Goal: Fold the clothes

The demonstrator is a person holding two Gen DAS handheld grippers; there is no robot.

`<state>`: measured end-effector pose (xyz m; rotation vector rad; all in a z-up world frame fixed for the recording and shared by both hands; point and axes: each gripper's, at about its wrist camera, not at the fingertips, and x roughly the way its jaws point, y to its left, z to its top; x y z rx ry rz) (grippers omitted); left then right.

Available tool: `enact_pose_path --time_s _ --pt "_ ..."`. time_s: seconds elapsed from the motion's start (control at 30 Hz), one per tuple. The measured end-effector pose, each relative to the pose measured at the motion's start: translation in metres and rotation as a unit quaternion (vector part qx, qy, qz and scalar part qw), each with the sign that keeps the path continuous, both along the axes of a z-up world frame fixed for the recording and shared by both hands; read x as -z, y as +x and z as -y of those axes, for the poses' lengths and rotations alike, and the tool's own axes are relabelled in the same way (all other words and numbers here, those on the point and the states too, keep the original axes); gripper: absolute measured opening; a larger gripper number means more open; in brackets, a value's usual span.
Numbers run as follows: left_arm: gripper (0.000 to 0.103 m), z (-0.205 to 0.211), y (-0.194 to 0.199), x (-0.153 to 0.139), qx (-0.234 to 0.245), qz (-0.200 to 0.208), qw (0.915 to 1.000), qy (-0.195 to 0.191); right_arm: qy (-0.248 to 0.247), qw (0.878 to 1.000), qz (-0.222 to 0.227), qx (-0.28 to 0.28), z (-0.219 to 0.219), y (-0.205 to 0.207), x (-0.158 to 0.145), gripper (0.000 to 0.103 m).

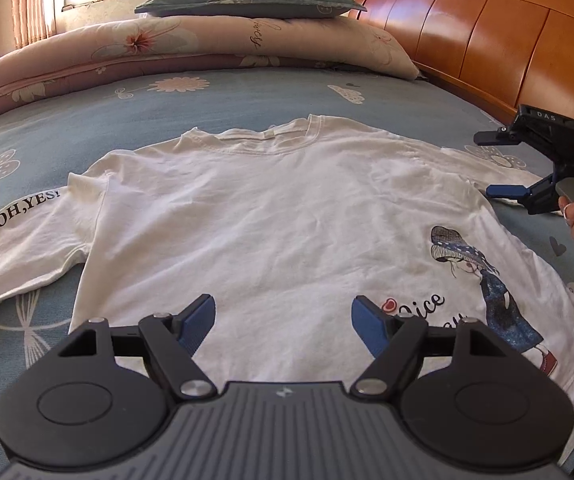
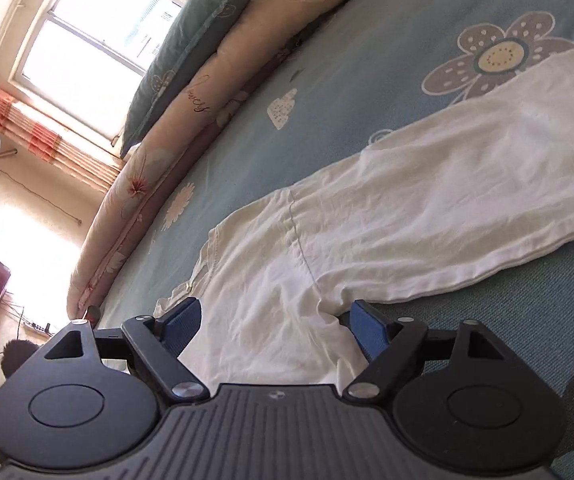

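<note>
Shirt (image 1: 271,216): lay flat, white, on the blue bed (image 1: 247,96).
Left gripper (image 1: 283,320): jaws apart, empty, above the hem.
Right gripper (image 2: 275,322): jaws apart, over a sleeve (image 2: 467,200).

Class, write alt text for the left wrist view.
A white long-sleeved T-shirt lies spread flat on a blue floral bedsheet, the open left gripper above its hem. At the right edge, a hand holds the open right gripper by the sleeve.

I see a white cotton T-shirt (image 1: 271,208) with a blue-dressed girl print on a blue flower-patterned bedsheet (image 1: 247,92), below the orange wooden headboard (image 1: 487,28).
</note>
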<state>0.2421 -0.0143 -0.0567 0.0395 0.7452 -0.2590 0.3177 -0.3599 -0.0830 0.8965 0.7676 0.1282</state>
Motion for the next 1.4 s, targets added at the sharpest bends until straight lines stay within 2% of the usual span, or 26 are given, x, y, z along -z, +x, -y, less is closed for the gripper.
enact_pose_path --time_s 0.07,0.23,0.37,0.47,0.57,0.63,0.73,0.83,0.93,1.0,1.03,1.07,1.17,1.27,1.33,1.4 --pt "0.075 -0.002 0.004 0.003 -0.001 0.001 1.0000 0.001 0.000 1.000 -0.017 0.007 -0.005 0.003 0.005 0.085" --pt "0.075 -0.004 0.008 0.013 0.001 -0.003 1.0000 0.004 -0.009 0.999 0.021 0.043 0.000 0.010 0.017 0.085" --pt "0.076 -0.009 0.007 0.013 0.005 -0.003 1.0000 0.007 -0.066 0.992 0.040 0.099 0.016 0.017 0.011 0.085" --pt "0.076 -0.015 0.008 0.011 0.000 0.001 0.9999 0.011 -0.091 0.990 0.015 0.107 0.031 0.018 0.009 0.085" --pt "0.076 -0.021 0.012 0.007 -0.001 0.004 1.0000 0.005 -0.120 0.989 -0.015 0.086 0.027 0.004 0.001 0.085" --pt "0.076 -0.022 0.019 0.004 0.004 0.010 0.9999 0.005 -0.118 0.991 -0.023 0.062 0.017 -0.013 -0.008 0.085" --pt "0.076 -0.022 0.033 0.002 0.008 0.018 0.9998 -0.002 -0.097 0.995 0.029 0.026 -0.003 -0.023 -0.025 0.087" --pt "0.076 -0.021 0.050 0.007 0.003 0.012 0.9998 -0.016 -0.056 0.995 0.076 -0.021 -0.022 -0.002 -0.033 0.088" --pt "0.076 -0.024 0.060 0.015 -0.009 0.007 0.9999 -0.013 -0.034 0.996 0.058 -0.057 -0.040 0.027 -0.019 0.088" --pt "0.076 -0.030 0.063 0.021 -0.024 0.002 0.9997 0.002 -0.068 0.996 0.022 -0.058 -0.044 0.037 -0.006 0.087" --pt "0.076 -0.036 0.064 0.025 -0.037 -0.010 0.9993 0.005 -0.084 0.995 0.019 -0.055 -0.042 0.035 -0.002 0.081" --pt "0.076 -0.042 0.065 0.029 -0.050 -0.025 0.9984 0.008 -0.091 0.994 0.017 -0.051 -0.039 0.032 0.000 0.080" --pt "0.077 -0.059 0.050 0.033 -0.061 -0.020 0.9979 0.007 -0.097 0.994 0.008 -0.046 -0.029 0.010 -0.005 0.080" --pt "0.077 -0.068 0.035 0.029 -0.072 -0.028 0.9969 0.011 -0.154 0.987 -0.025 -0.041 -0.029 -0.012 -0.017 0.087" --pt "0.077 -0.073 0.025 0.025 -0.082 -0.037 0.9960 -0.001 -0.176 0.983 -0.028 -0.046 -0.030 -0.030 -0.024 0.087" --pt "0.077 -0.080 0.015 0.018 -0.083 -0.039 0.9956 -0.022 -0.161 0.985 -0.012 -0.061 -0.032 -0.052 -0.033 0.088"
